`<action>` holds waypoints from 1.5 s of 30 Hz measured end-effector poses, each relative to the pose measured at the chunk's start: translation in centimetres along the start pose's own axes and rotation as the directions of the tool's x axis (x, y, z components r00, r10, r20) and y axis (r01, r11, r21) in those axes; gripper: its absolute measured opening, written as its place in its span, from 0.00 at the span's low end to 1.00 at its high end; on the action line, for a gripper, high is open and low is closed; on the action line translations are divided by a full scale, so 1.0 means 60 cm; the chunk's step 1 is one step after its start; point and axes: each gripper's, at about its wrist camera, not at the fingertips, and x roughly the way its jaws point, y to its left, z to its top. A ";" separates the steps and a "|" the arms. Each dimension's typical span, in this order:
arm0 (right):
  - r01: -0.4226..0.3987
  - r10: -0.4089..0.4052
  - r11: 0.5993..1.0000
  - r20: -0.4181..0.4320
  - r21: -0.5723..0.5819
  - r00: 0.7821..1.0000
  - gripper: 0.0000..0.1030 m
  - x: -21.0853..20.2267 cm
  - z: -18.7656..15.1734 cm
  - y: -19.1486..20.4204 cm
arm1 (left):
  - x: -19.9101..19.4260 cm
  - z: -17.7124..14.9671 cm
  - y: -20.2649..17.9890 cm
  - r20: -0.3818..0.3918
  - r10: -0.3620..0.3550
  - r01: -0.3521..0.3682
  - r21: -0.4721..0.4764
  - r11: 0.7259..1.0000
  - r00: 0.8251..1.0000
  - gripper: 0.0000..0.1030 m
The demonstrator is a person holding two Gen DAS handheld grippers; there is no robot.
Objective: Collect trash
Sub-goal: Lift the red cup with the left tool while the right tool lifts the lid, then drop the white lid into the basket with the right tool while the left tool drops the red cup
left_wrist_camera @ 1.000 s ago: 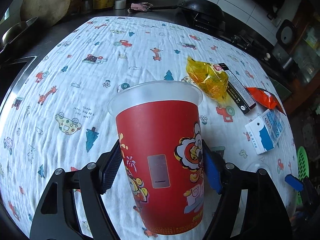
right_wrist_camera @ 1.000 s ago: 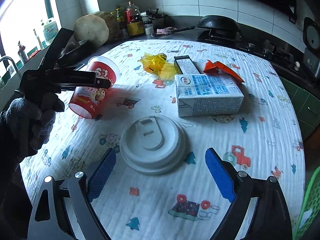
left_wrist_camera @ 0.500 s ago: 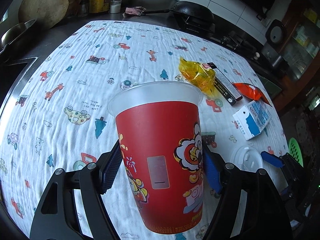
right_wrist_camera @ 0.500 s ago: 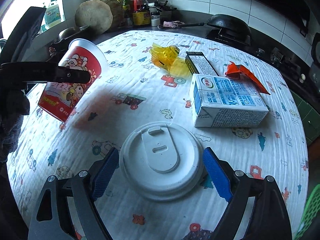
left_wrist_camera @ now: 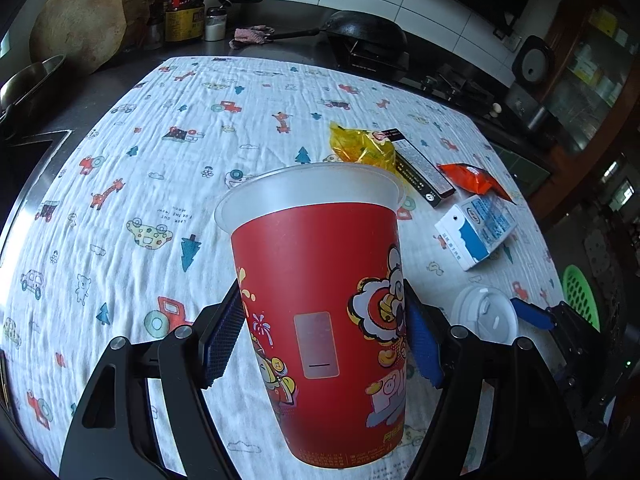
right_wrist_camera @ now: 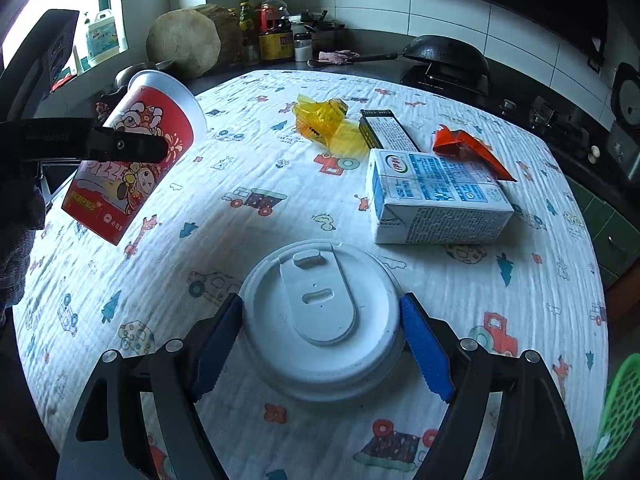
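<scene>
**A:** Two grips to log. My left gripper [left_wrist_camera: 324,336] is clamped on the red cup [left_wrist_camera: 320,296], pads pressed on both sides of its wall, cup off the cloth and leaning, mouth away from me toward 12 o'clock. My right gripper [right_wrist_camera: 320,344] brackets the white lid [right_wrist_camera: 320,316]; its jaws have just been closing, and the blue pads [right_wrist_camera: 424,352] sit at the lid's rim at 3 and 9 o'clock. Contact looks made, though I judge it light, not yet a firm pinch.

**B:** Where does the lid lie relative to your fingers?

**A:** Flat on the tablecloth [right_wrist_camera: 280,168], dead centre between the right fingers. It is round, so no long axis to line up; only the sip-tab runs toward 12 o'clock. Right hand is plainly the nearer one; left is well apart at 10 o'clock, busy with the cup.

**B:** Room to move?

**A:** Milk carton [right_wrist_camera: 436,200] at 1 o'clock, near but not touching the lid. Yellow wrapper [right_wrist_camera: 324,124], dark box [right_wrist_camera: 384,130] and orange packet [right_wrist_camera: 468,148] lie farther toward 12 to 1. Green basket [right_wrist_camera: 616,408] sits off the table edge at 4 o'clock. Straight up is clear; I'd judge a lift, then a swing toward 4, avoids the carton.
</scene>
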 end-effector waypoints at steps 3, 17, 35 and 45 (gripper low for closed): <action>0.003 -0.004 0.999 0.023 0.037 1.000 0.75 -0.030 -0.012 -0.017 | -0.010 -0.006 -0.020 0.003 -0.014 0.014 0.019 1.000 1.000 0.70; 0.163 -0.187 0.949 0.063 0.269 0.980 0.75 -0.181 -0.131 -0.197 | -0.024 -0.037 -0.189 -0.023 -0.132 0.134 0.163 0.977 0.991 0.70; 0.444 -0.457 0.726 -0.114 0.525 0.882 0.75 -0.306 -0.334 -0.530 | 0.016 -0.055 -0.483 -0.117 -0.262 0.286 0.357 0.889 0.958 0.70; 0.458 -0.473 0.679 -0.135 0.574 0.871 0.79 -0.321 -0.390 -0.581 | 0.049 -0.077 -0.651 -0.191 -0.320 0.372 0.439 0.818 0.928 0.70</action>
